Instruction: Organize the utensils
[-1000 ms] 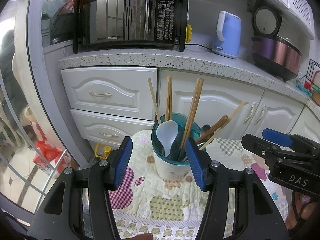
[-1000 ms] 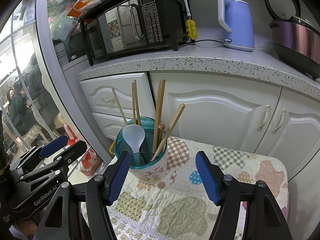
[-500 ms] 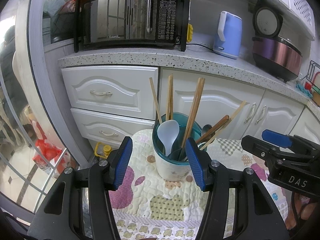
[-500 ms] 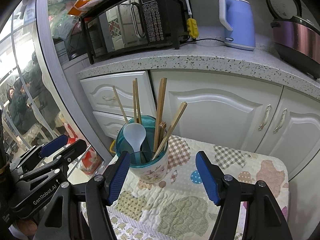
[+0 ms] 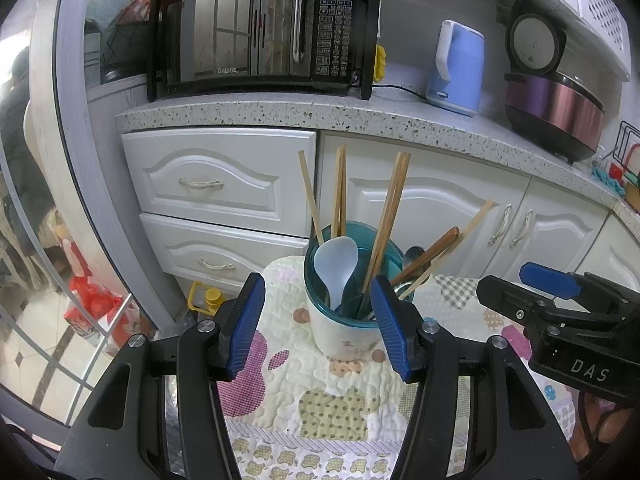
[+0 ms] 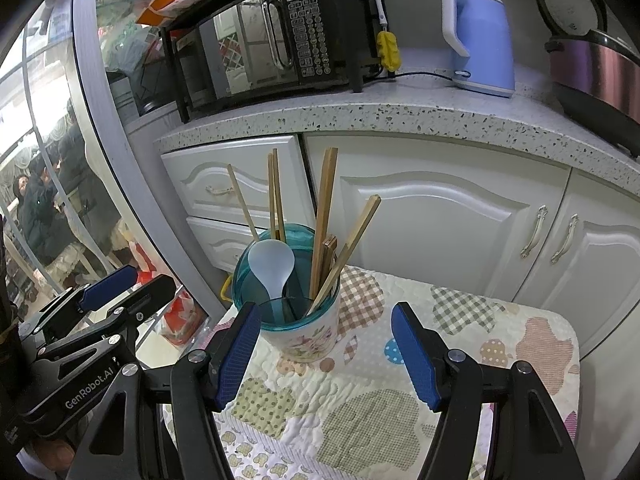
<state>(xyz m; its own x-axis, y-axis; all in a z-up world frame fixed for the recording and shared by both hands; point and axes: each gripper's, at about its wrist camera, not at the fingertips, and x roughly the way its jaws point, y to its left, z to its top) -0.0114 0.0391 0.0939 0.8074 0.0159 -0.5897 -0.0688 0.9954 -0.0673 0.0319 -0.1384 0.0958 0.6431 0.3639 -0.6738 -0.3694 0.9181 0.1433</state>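
near quilted mat (image 6: 400, 412) back edge, utensil holder (image 6: 298, 320); tongs apart, empty.

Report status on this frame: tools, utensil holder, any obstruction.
Left tool and right tool open, empty. Utensil holder upright on quilted mat, chopsticks and white spoon inside. Nothing in the way.

The desk (image 6: 560, 336) is small and covered by a soft quilted cloth (image 6: 360, 412) with patches in checks, dots and little animal shapes. One thing stands right on the cloth, near the far left corner: a white cup with flowers (image 6: 304, 340) and a blue-green rim. It stands upright. The rest of the cloth is bare. Behind it runs a speckled stone counter (image 5: 280, 108). On that counter sit a black microwave (image 5: 256, 32), a blue kettle (image 5: 458, 68) and a rice cooker (image 5: 554, 108).
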